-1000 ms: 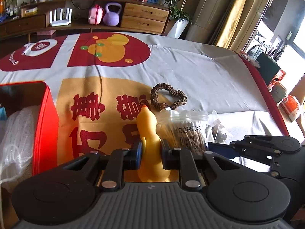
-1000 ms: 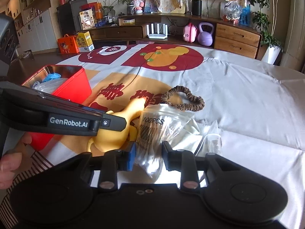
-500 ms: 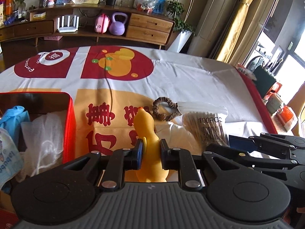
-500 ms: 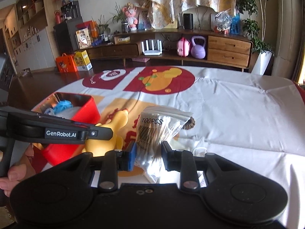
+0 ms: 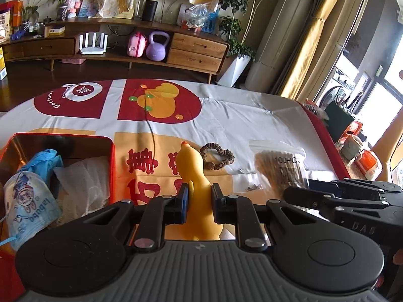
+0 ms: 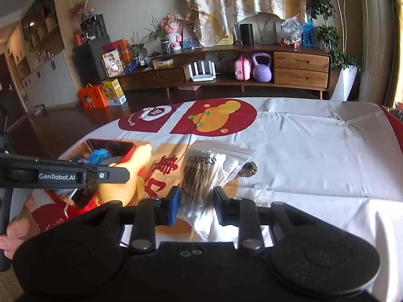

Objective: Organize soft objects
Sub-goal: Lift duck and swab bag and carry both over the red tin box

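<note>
Above the tablecloth point(image 5: 252, 115), left hand-held gripper point(image 5: 199, 201) clamps yellow duck point(image 5: 194, 168).

Yellow rubber duck point(image 5: 195, 176) upright, lifted – clear swab bag point(image 6: 204, 176) hanging; brown scrunchie point(image 5: 217, 156) flat on cloth.

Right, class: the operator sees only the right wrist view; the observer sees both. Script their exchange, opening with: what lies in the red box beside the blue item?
Observer: White wrap lies in the box, right of it.
Operator: Where is the duck gripped?
Observer: The left gripper pinches it below its neck.
Operator: And the scrunchie?
Observer: It lies flat on the cloth, right of the duck's head.
</note>
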Available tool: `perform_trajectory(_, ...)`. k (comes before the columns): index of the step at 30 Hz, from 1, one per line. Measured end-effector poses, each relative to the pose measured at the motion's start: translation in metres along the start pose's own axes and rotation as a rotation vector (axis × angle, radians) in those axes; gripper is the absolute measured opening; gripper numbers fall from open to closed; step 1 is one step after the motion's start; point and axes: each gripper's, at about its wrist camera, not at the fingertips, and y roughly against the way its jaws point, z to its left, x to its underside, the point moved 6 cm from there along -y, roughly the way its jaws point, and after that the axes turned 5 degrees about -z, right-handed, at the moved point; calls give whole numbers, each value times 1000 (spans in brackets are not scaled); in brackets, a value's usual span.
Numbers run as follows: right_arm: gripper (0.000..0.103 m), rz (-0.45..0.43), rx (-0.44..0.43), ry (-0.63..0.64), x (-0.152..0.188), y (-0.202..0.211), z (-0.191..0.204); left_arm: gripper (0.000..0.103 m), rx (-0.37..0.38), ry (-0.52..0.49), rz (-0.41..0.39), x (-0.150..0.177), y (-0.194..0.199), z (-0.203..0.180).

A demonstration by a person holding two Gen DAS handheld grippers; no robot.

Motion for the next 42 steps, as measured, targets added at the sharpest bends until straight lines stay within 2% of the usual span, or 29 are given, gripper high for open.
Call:
perform_trajectory(6,30,-7,-23,-5,-5,11,0,18,1,9,-7,1,10,3)
perform_trajectory(11,29,134,-56,30,29,-9,7,18,5,12,-12,3,17,4)
perform_trajectory(17,32,234,-28,13,74,-32,4,18,4,11,1,9,15,6)
perform_trajectory(19,33,240,-23,33,75,-33,5,18,3,11,5,10,15,8)
perform_trajectory(23,46,217,-5,88,67,-33,10,18,1,17,10,12,13,11)
perform_trajectory(27,47,233,-14,110,69,-45,18,18,-1,15,15,13,11,11)
perform_trajectory(30,46,256,11,142,75,-57,23,18,-6,16,22,14,9,13)
perform_trajectory(37,25,252,35,168,76,-60,26,18,-11,17,33,17,5,17)
perform_trajectory(42,23,221,29,169,65,-47,28,18,-12,17,32,17,7,19)
